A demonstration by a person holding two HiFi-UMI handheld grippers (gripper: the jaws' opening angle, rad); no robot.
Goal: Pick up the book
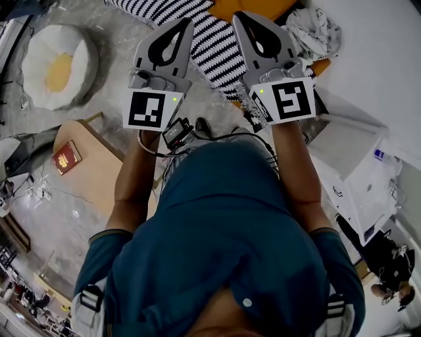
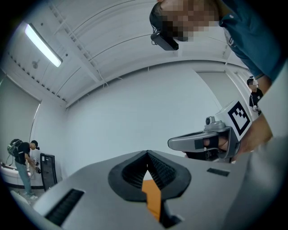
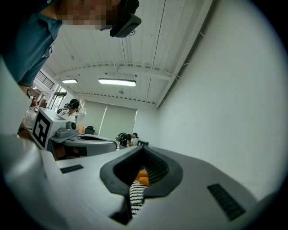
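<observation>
A small red book (image 1: 67,156) lies on a low wooden table (image 1: 99,164) at the left of the head view, well apart from both grippers. My left gripper (image 1: 181,27) and right gripper (image 1: 245,20) are held side by side at chest height, pointing forward over the floor. Both have their jaws pressed together with nothing held. In the left gripper view the left gripper (image 2: 147,153) shows closed jaws against a white wall, with the right gripper (image 2: 198,141) beside it. The right gripper (image 3: 143,148) in its own view is closed too. The book appears in neither gripper view.
A black-and-white striped cushion (image 1: 210,39) and an orange seat (image 1: 256,8) lie ahead under the grippers. A round white cushion with a yellow centre (image 1: 58,66) sits at the far left. White furniture (image 1: 358,164) and crumpled cloth (image 1: 316,29) stand at the right. Other people stand in the background.
</observation>
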